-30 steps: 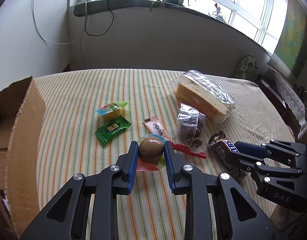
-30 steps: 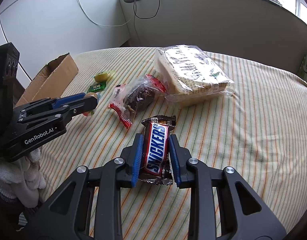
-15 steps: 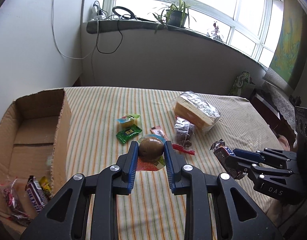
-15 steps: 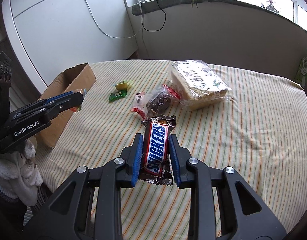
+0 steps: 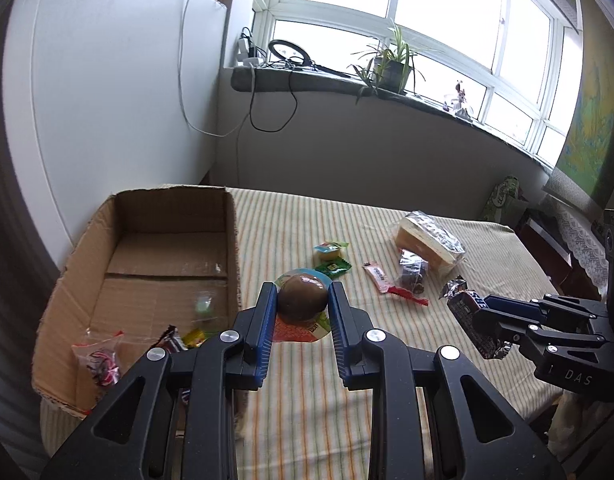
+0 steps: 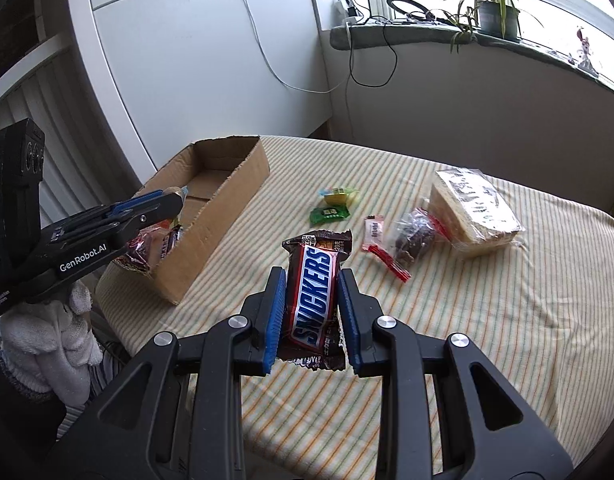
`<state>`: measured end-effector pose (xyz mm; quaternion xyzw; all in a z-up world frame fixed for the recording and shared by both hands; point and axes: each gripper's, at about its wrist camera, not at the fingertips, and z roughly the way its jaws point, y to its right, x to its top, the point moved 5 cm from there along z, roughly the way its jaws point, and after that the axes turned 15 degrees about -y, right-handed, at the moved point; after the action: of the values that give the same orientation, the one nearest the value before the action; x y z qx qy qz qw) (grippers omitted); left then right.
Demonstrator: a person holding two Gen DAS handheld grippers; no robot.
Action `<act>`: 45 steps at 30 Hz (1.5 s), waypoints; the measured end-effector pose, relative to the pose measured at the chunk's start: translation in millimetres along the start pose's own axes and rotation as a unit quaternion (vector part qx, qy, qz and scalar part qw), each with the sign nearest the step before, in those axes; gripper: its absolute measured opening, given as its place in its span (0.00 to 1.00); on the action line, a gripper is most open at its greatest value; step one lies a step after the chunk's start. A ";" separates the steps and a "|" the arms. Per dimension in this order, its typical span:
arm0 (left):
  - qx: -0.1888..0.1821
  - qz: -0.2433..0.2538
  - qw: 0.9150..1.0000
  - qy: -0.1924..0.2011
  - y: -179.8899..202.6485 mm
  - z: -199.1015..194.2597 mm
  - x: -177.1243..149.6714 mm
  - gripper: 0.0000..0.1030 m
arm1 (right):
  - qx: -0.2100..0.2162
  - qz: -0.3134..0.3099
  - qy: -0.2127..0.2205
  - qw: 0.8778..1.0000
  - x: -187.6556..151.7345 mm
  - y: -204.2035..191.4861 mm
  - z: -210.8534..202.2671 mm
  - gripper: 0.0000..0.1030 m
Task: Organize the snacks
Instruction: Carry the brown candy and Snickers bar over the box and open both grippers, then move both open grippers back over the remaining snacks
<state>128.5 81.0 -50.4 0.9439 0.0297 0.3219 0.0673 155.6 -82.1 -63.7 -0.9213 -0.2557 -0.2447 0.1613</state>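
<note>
Snacks: five loose on counter point(image 6: 487, 320); left gripper point(image 5: 301, 312) clamps one egg pack point(image 5: 301, 300), right gripper point(image 6: 312, 300) clamps one Snickers point(image 6: 313, 292); one box point(image 5: 163, 276).

You can read "SNICKERS" in white block letters on the brown candy bar wrapper point(image 6: 312, 289) at the centre of the right wrist view. At the left of that same view, "GenRobot.AI" is printed in white on the side of the left gripper point(image 6: 175, 200). At the lower right of the left wrist view, "DAS" stands on the black body of the right gripper point(image 5: 481, 312). Print on the other snack packets is too small for you to read.
</note>
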 end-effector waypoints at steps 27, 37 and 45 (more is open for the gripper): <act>0.047 -0.062 0.997 0.012 -94.9 -16.4 -19.2 0.24 | 0.027 -0.100 -0.020 0.994 88.8 -119.8 82.8 0.27; 0.048 -0.066 0.997 0.011 -104.8 -17.2 -21.4 0.24 | 0.029 -0.115 -0.033 0.992 91.8 -135.3 99.8 0.27; 0.051 -0.065 0.996 0.018 -104.2 -21.5 -19.5 0.32 | 0.030 -0.109 -0.011 0.994 94.9 -132.7 85.6 0.49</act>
<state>98.6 184.5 -60.5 0.9362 0.1084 0.3319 0.0390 185.3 99.8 -61.1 -0.8853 -0.3634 -0.2428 0.1589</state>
